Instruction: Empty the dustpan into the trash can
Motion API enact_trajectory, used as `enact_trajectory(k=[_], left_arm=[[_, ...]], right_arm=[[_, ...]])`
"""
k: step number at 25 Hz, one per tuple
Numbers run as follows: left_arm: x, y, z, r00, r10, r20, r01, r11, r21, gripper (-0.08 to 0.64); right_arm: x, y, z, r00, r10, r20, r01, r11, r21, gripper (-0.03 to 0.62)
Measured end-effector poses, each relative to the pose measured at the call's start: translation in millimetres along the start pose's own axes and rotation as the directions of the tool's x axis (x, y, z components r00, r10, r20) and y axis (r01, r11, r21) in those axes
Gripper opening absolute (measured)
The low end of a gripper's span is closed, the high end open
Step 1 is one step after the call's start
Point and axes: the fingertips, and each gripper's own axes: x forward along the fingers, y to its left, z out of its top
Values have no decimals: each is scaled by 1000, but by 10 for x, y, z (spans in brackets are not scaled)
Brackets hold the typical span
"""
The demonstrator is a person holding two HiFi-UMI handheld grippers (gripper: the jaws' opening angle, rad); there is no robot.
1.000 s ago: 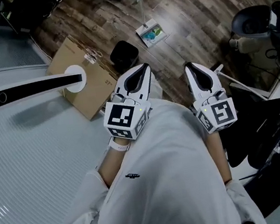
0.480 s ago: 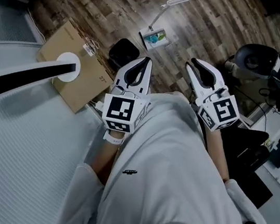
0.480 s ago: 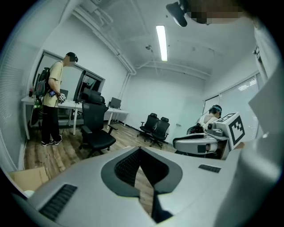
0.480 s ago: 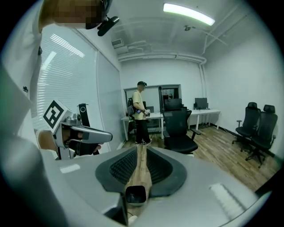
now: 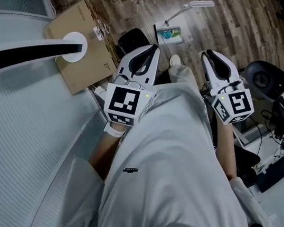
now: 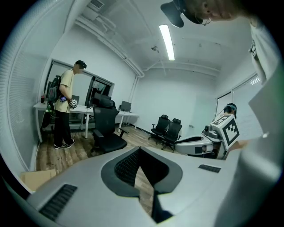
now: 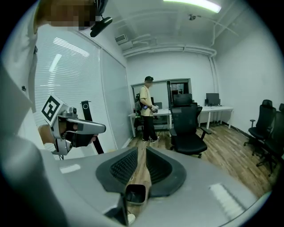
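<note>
The dustpan (image 5: 168, 35) sits on the wood floor (image 5: 232, 10) at upper centre of the head view, near and to the right of the black trash can (image 5: 131, 40). Below them, the left gripper (image 5: 150, 49) has its fingers clenched on nothing. The right gripper (image 5: 212, 54) has its fingers closing with nothing between them.

We see a flat brown cardboard box (image 5: 84, 66) on the brown wooden floor (image 5: 235, 26). A black pole with a round white foot (image 5: 25, 53) seems to rest on the box. Far off, a person in a yellow shirt (image 7: 145, 111) stands by a long white desk (image 7: 217, 109), near a black office chair (image 7: 188, 128).
</note>
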Motion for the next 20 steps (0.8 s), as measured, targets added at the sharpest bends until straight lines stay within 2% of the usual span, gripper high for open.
enact_trajectory(k=[5,10,16,20], left_arm=[[189,-49,89,996,88,11,-88,996,-10,8],[516,-284,251,990,137,26,-136,991,-15,8],[926,-522,82,979,200,-27,-201,978,-56,8],[1234,-590,98,972,233,-38,-235,970,-62,8]], right_arm=[[143,-287,140,994,112,12,-111,993,-40,74],[205,-713,272,984,179,19,-177,981,-76,77],[307,-1144,133,967,254,3,-253,966,-54,91],[431,-1377,61,952,305,-17,-306,951,-40,101]])
